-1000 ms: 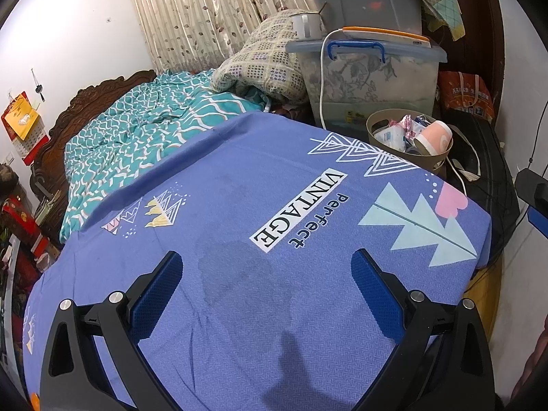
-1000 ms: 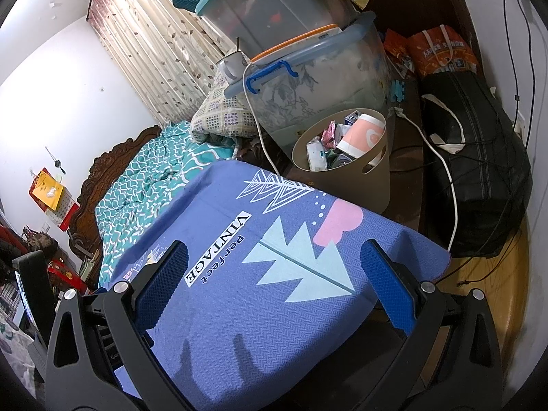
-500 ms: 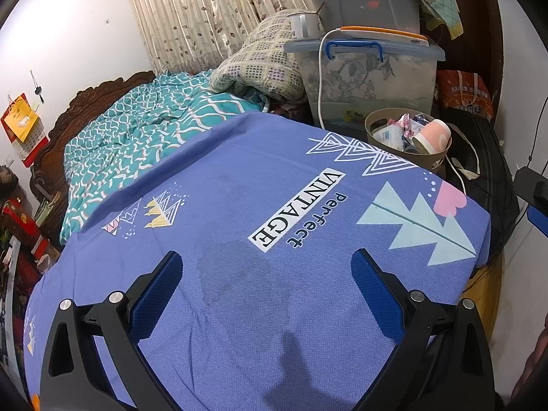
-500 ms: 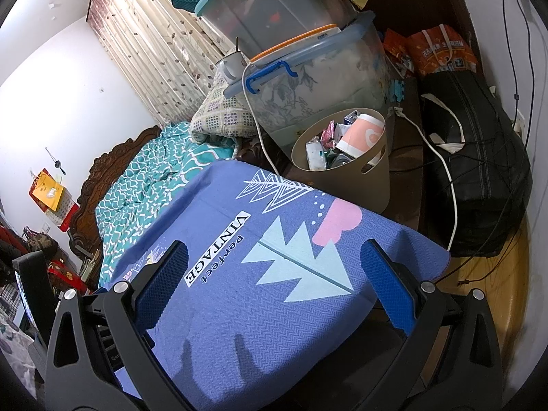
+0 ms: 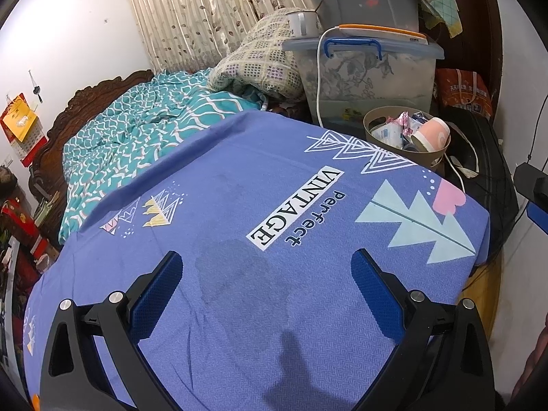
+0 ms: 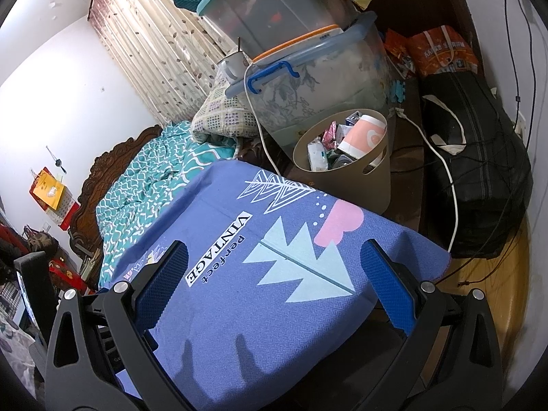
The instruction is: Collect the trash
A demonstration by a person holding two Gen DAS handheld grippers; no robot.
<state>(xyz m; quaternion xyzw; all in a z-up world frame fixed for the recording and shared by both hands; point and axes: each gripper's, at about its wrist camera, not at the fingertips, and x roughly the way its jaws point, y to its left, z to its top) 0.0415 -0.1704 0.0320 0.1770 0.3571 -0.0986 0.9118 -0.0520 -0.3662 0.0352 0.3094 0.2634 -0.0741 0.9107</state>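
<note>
A tan waste bin [image 6: 356,174] stands just past the far edge of a table covered with a blue printed cloth [image 6: 274,301]. Inside it lie a pink paper cup [image 6: 363,135], wrappers and a white packet. The left wrist view shows the same tan waste bin [image 5: 424,156] at the table's far right corner, with the pink paper cup [image 5: 432,133] on top. My left gripper [image 5: 267,267] hangs open over the blue printed cloth [image 5: 239,212], holding nothing. Nothing sits between the fingers of my right gripper [image 6: 274,260], which is open above the cloth's right part.
Clear storage boxes [image 6: 318,82] are stacked behind the bin, with a white cable [image 6: 445,178] trailing across. A black bag [image 6: 479,178] lies to the right on the wooden floor. A bed with a teal quilt [image 5: 137,137] lies to the left.
</note>
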